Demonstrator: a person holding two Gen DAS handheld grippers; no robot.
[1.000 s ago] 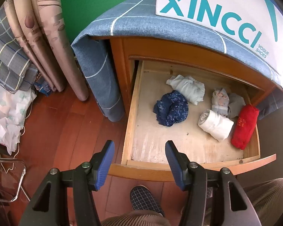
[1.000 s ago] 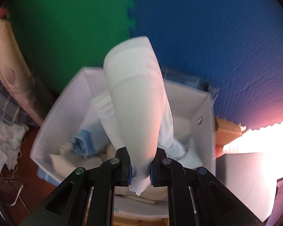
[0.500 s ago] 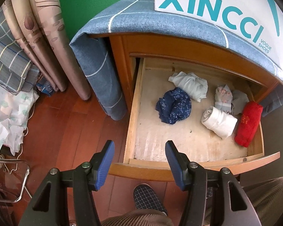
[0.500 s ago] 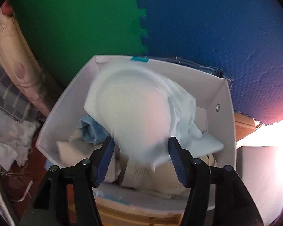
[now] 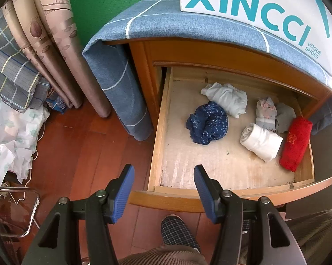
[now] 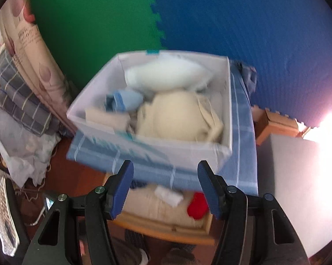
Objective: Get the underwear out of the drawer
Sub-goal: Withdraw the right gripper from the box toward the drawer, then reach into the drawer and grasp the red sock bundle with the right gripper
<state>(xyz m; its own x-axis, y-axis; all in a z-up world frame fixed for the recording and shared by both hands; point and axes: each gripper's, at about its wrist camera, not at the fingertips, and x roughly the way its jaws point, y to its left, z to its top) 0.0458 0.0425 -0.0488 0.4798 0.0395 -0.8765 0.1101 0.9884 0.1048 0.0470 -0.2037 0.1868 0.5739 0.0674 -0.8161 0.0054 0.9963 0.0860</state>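
**Both grippers open, underwear split between drawer and box**

The left wrist view is looking down into the open drawer point(image 5: 159, 119). The left gripper point(image 5: 163, 190) is hovering over its front edge, jaws apart and empty. Lying inside, left to right: a navy bundle point(image 5: 207, 122), a pale one point(image 5: 226, 98), a white roll point(image 5: 261, 141), a red roll point(image 5: 296, 142).

The blurred right wrist view alone is showing inside the white box point(image 6: 228, 101) on top, with white underwear point(image 6: 166, 76) lying there. The right gripper point(image 6: 166, 188) is standing apart and empty.

The drawer point(image 5: 232, 165) is wood with a worn, matt, scuffed floor; soft cloth rolls point(image 5: 260, 142) lie inside it, and glossy wooden floorboards point(image 5: 77, 154) show beside it.
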